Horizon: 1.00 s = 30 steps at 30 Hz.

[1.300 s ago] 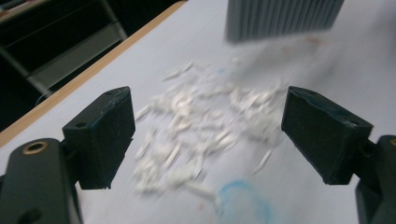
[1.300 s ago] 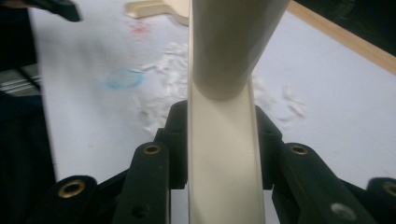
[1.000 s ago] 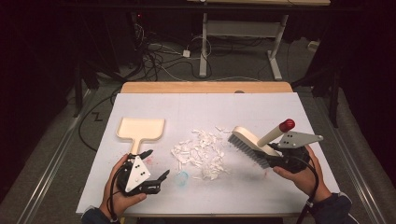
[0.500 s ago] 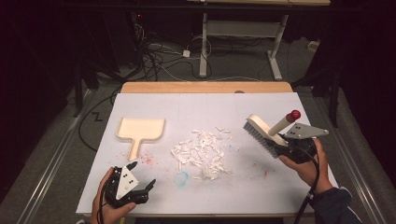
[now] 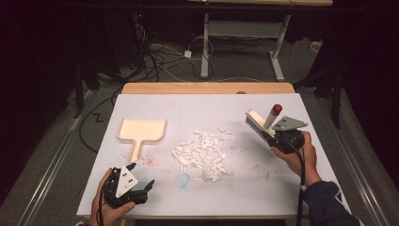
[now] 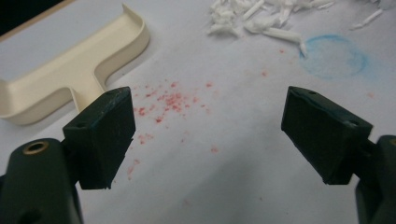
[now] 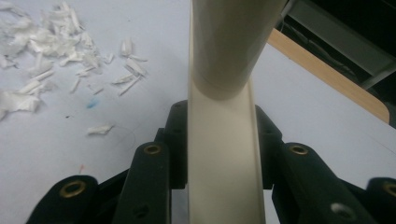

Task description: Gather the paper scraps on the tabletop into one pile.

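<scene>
My right gripper (image 5: pixel 277 136) is clamped on the brush (image 5: pixel 258 124), bristles down and raised, I think, just right of the paper scraps (image 5: pixel 203 151). My left gripper (image 6: pixel 205 135) sits low with jaws wide and empty, the dustpan (image 5: pixel 141 131) just ahead. No readable markings.

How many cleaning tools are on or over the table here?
2: the dustpan lies at the table's left; the brush is clamped in the right claw at the right.
</scene>
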Motion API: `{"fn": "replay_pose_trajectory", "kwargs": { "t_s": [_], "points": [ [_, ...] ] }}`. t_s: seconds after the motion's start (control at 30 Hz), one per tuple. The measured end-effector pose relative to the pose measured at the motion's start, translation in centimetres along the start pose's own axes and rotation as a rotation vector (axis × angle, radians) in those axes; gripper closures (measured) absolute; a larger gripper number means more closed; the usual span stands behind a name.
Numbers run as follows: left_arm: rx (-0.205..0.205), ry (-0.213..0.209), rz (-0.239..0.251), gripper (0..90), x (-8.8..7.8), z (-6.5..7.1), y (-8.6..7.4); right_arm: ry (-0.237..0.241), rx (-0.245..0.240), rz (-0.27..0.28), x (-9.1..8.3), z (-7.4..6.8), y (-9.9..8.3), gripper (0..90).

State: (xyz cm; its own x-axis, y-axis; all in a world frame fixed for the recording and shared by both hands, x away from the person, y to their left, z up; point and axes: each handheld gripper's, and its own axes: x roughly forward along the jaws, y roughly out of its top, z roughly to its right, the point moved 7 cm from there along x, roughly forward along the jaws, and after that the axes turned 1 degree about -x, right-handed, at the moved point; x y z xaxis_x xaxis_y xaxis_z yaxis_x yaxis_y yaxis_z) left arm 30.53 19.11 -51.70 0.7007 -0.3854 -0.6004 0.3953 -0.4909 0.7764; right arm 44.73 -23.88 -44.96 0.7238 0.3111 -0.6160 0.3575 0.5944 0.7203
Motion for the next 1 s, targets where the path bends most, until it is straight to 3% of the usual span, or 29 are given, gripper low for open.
{"fn": "replay_pose_trajectory", "kwargs": {
  "t_s": [0.1,0.33,0.43,0.5,0.63,0.8,0.87,0.9,0.93,1.0],
  "points": [
    [0.003,-0.004,-0.022,16.7,0.2,0.1,-0.3,0.022,-0.006,-0.007,1.1,-0.5,0.7,68.3],
    [0.000,-0.014,-0.023,16.7,0.4,0.2,-0.3,-0.022,-0.087,-0.039,3.5,-1.4,3.0,68.3],
    [0.009,-0.020,-0.019,16.7,0.3,0.5,-0.1,-0.023,-0.090,-0.045,4.3,-1.6,3.4,68.3],
    [0.011,-0.025,-0.016,16.7,0.2,0.6,-0.1,-0.054,-0.148,-0.079,5.7,-2.1,3.9,68.3],
    [0.018,-0.027,-0.020,16.7,0.2,0.6,-0.2,-0.056,-0.177,-0.119,7.1,-3.0,4.1,68.3],
    [0.010,-0.029,-0.007,16.7,0.0,0.6,-0.3,-0.022,-0.223,-0.120,8.3,-5.0,4.8,68.3],
    [0.012,-0.029,-0.008,16.7,-0.1,0.6,-0.3,0.018,-0.255,-0.101,8.5,-6.7,4.9,68.2],
    [0.013,-0.029,-0.008,16.7,-0.1,0.6,-0.3,0.018,-0.255,-0.101,8.5,-6.7,4.9,68.2],
    [0.014,-0.031,-0.007,16.7,-0.1,0.7,-0.3,0.059,-0.276,-0.075,8.3,-7.9,4.9,68.2],
    [0.016,-0.031,-0.006,16.7,-0.1,0.7,-0.3,0.096,-0.300,-0.056,7.7,-9.0,4.8,68.1]
  ]
}}
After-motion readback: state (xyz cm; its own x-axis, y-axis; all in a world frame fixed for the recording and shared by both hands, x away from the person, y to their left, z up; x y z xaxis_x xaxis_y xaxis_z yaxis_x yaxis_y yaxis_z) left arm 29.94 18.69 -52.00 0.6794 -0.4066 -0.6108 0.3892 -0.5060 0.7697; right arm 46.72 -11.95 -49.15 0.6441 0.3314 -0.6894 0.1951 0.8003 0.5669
